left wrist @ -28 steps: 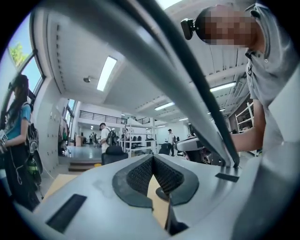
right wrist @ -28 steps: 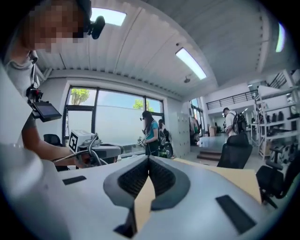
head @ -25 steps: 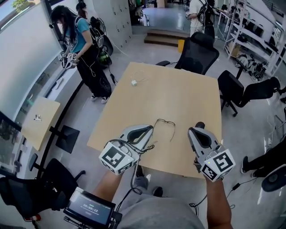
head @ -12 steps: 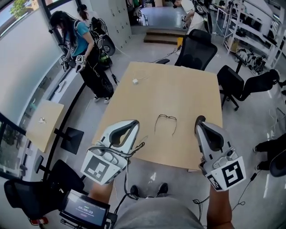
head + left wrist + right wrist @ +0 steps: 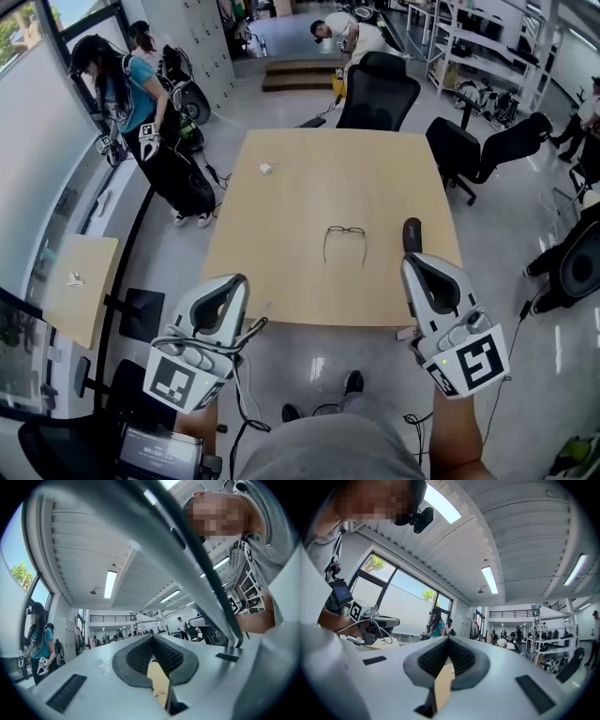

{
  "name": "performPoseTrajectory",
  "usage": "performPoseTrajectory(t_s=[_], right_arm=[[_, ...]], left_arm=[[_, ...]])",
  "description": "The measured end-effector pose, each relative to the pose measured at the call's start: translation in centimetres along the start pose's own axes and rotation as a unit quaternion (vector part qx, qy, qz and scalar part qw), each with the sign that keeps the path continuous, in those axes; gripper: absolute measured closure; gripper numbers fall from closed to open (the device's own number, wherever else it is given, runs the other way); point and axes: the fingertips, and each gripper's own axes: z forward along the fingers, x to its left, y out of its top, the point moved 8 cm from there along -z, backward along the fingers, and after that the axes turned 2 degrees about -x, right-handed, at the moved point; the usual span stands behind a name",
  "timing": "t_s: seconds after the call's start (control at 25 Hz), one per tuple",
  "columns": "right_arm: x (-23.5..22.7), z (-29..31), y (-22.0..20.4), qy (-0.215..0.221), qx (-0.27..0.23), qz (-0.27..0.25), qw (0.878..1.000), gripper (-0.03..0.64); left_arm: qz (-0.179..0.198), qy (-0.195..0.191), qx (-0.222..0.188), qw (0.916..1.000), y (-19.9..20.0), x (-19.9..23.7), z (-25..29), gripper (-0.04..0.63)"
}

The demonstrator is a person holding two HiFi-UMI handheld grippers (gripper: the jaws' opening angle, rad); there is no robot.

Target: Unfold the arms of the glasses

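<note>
The glasses (image 5: pixel 344 242) are seen lying near the middle of the wooden surface (image 5: pixel 281 187), arms extended toward its near edge. The fingers of the left gripper (image 5: pixel 236 281) and the right gripper (image 5: pixel 411 234) are fully closed, empty, and held well apart from the glasses.

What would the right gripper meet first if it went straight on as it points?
Nothing near: the right gripper points over the table, right of the glasses. Perhaps the far chair; depth unclear.
</note>
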Motion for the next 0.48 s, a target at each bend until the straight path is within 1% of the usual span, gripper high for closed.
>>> performPoseTrajectory(t_s=[0.2, 0.32, 0.48], right_arm=[[5.9, -0.2, 1.9, -0.031, 0.012, -0.012, 0.999, 0.609], [8.2, -1.1, 2.3, -0.040, 0.013, -0.018, 0.999, 0.609], [11.3, -2.7, 2.3, -0.044, 0.020, -0.020, 0.999, 0.609]], left_arm=[[-0.014, -0.014, -0.011, 0.9997, 0.9, 2.8, -5.9, 0.589], [-0.007, -0.025, -0.019, 0.9995, 1.3, 2.9, -7.9, 0.589], [-0.008, -0.034, -0.024, 0.9991, 1.5, 2.2, -11.0, 0.589]])
